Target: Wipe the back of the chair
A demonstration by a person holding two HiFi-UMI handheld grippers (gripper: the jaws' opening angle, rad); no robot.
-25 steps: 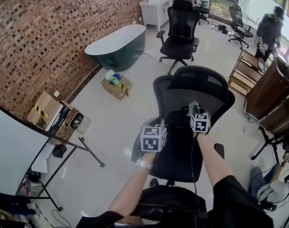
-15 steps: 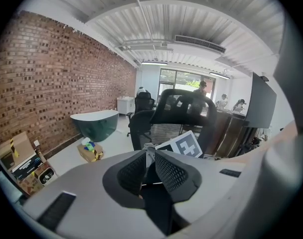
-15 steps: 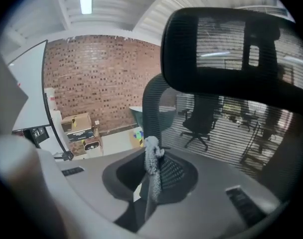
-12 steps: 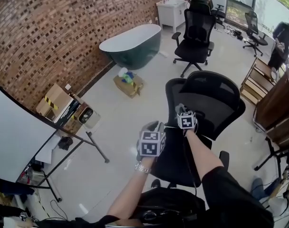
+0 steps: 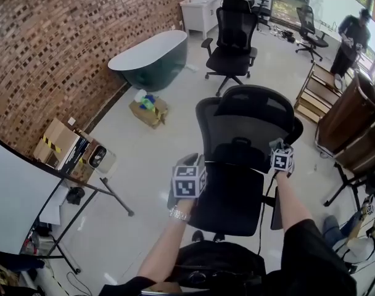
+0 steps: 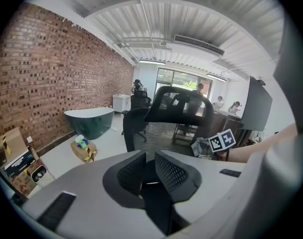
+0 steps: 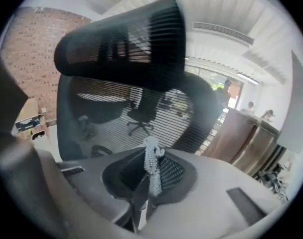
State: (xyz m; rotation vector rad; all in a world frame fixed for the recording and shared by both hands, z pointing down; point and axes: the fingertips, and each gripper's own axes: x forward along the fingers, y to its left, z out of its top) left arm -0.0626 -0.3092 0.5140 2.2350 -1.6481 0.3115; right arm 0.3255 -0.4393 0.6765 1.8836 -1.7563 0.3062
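A black mesh office chair (image 5: 246, 125) stands in front of me with its back toward me; in the left gripper view the same chair (image 6: 179, 108) shows ahead, and in the right gripper view the chair (image 7: 126, 49) fills the frame from close up. My right gripper (image 5: 281, 159) is at the right edge of the chair's back, low down, shut on a grey cloth (image 7: 152, 167) that sticks up between its jaws (image 7: 151, 159). My left gripper (image 5: 189, 179) hovers by the chair's lower left side; its jaws (image 6: 150, 156) stand almost together with nothing between them.
A second black chair (image 5: 232, 39) and a green bathtub (image 5: 152, 57) stand farther off by the brick wall. A cardboard box (image 5: 148, 111) lies on the floor. Wooden cabinets (image 5: 351, 125) stand at right, with a person (image 5: 350, 37) behind them. A white table (image 5: 18, 193) is at left.
My right gripper, with the cloth, has slid from the middle of the chair's back to its right edge. The left gripper has stayed near the chair's lower left.
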